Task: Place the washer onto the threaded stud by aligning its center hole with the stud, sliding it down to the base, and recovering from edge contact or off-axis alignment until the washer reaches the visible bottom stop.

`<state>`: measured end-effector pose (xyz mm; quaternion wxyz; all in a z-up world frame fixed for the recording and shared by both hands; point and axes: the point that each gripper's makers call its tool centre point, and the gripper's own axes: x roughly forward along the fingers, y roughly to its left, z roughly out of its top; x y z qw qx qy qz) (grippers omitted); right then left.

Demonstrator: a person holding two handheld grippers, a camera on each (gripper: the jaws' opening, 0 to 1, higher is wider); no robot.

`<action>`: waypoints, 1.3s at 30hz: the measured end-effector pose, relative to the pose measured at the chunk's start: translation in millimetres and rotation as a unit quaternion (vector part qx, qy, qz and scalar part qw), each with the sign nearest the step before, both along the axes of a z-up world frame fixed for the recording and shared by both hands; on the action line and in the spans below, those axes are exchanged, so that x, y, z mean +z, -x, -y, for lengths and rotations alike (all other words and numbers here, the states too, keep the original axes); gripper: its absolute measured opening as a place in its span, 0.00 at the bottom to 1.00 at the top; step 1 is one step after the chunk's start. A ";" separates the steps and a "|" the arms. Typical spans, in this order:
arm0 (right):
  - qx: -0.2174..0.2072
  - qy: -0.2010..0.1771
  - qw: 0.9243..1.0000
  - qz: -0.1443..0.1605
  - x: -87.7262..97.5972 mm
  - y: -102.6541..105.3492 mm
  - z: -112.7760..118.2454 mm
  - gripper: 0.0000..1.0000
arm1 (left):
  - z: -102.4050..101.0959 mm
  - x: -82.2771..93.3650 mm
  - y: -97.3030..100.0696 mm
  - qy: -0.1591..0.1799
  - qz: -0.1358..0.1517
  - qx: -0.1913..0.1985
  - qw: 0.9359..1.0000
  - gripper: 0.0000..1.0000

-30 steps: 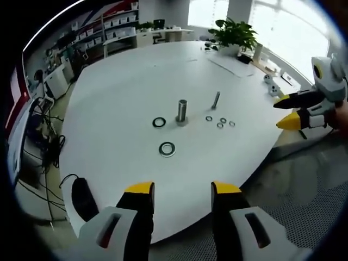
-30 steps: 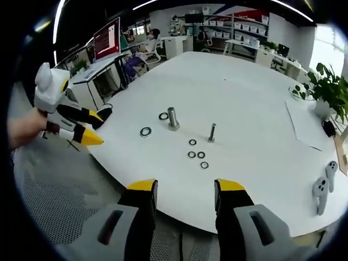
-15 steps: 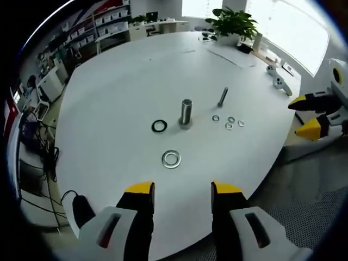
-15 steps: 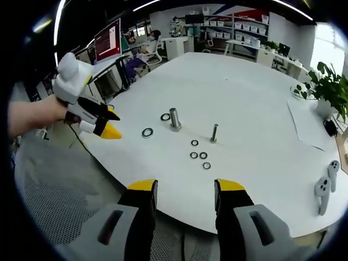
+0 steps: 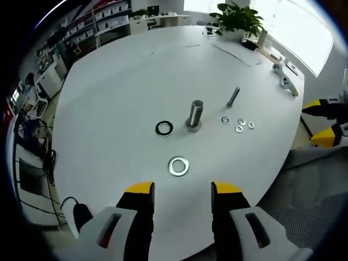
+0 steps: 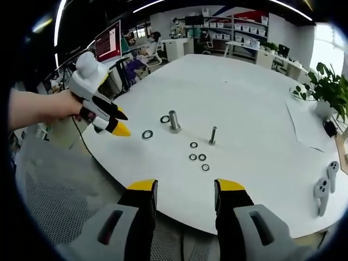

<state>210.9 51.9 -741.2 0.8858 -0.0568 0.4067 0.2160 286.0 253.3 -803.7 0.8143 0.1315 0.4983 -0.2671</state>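
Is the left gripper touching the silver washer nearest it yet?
Apart. In the left gripper view, bare white table shows between the open left gripper and the silver washer, which lies flat ahead of the jaws.

Bare table (image 5: 109, 98) surrounds the stud (image 5: 195, 114); a thinner bolt (image 5: 232, 97) stands beside it.

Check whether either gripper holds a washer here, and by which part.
Nothing is held. The left gripper and right gripper are open and empty; the silver washer lies flat on the table.
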 end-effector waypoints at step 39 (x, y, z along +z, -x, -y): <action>0.009 -0.021 1.000 -0.003 -5.6 -8.8 13.8 0.44 | 16.1 -54.7 -25.6 -0.053 -0.056 -0.026 0.997 0.40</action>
